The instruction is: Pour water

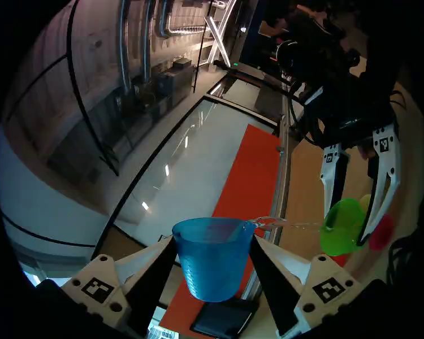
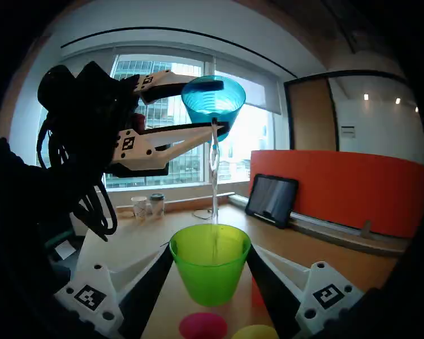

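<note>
My left gripper point(image 1: 213, 265) is shut on a blue measuring cup point(image 1: 213, 257), tipped so a thin stream of water point(image 1: 291, 224) leaves its spout. The stream runs into a green cup point(image 1: 342, 226) held by my right gripper point(image 1: 356, 223). In the right gripper view, the green cup point(image 2: 210, 263) sits upright between my right gripper's point(image 2: 210, 271) fingers, which are shut on it. Above it the blue cup point(image 2: 213, 100) hangs tilted in my left gripper point(image 2: 203, 110), and the water point(image 2: 214, 186) falls straight down into the green cup.
A wooden table point(image 2: 302, 243) lies below, with a pink cup point(image 2: 203, 326) and a yellow cup point(image 2: 256, 332) near the front. A dark tablet point(image 2: 271, 199) leans by an orange partition point(image 2: 347, 189). Two small paper cups point(image 2: 147, 205) stand by the window.
</note>
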Action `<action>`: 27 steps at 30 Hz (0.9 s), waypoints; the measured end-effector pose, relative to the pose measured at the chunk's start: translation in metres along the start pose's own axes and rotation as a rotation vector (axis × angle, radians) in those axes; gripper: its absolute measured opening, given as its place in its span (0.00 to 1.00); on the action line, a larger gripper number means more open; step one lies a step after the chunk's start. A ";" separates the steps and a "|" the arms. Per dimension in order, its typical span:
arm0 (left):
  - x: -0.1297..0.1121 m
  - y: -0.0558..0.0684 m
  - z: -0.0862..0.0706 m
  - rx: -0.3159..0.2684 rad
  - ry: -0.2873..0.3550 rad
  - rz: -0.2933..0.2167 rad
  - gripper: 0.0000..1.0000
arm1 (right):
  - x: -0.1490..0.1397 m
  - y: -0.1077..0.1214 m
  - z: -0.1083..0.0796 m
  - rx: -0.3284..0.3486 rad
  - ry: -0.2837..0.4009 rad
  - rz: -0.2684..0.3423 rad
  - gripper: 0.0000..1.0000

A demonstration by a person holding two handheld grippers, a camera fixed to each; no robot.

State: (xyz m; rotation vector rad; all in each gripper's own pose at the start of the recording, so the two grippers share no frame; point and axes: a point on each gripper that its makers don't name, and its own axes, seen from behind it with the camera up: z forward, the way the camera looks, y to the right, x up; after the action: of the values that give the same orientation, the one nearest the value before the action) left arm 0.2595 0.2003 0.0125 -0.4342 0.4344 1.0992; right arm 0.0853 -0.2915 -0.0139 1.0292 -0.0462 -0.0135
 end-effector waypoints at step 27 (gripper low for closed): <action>0.013 -0.007 -0.003 0.021 0.020 0.115 0.86 | 0.009 0.003 -0.005 -0.006 0.011 -0.011 0.91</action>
State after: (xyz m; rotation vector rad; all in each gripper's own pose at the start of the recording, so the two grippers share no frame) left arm 0.2706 0.2056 0.0036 -0.4061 0.4931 1.2015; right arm 0.0941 -0.2861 -0.0140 1.0239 -0.0302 -0.0183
